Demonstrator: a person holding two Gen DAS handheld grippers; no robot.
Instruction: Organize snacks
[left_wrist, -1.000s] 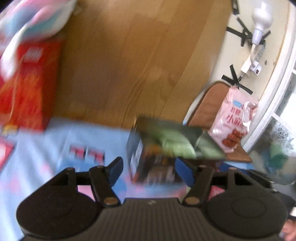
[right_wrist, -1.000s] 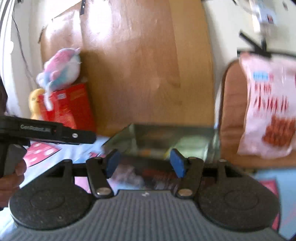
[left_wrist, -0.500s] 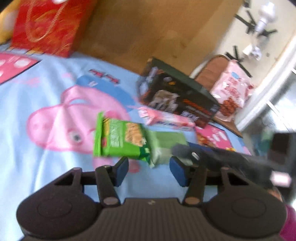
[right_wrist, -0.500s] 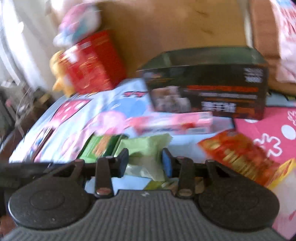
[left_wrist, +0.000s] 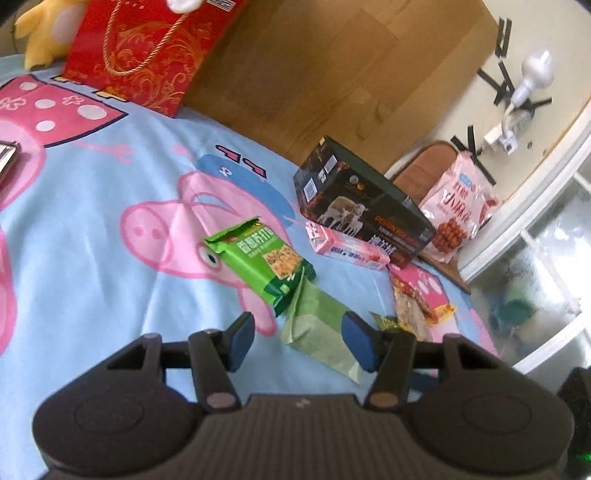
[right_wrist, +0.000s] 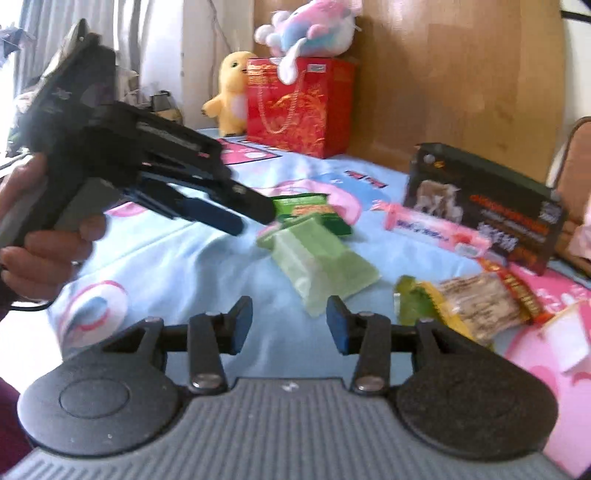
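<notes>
Snacks lie on a blue cartoon sheet. A bright green cracker pack overlaps a pale green pack. A pink bar pack lies against a black box. An orange and yellow snack bag lies to the right. My left gripper is open and empty just above the pale green pack. My right gripper is open and empty, in front of the same pack.
A red gift bag stands at the back by a wooden headboard, with a yellow plush and a pink plush. A pink snack bag leans on a chair at the right.
Both grippers have tilted down from the headboard and black box toward the snacks on the sheet. The left gripper has come close over the pale green pack. Both stay open.
</notes>
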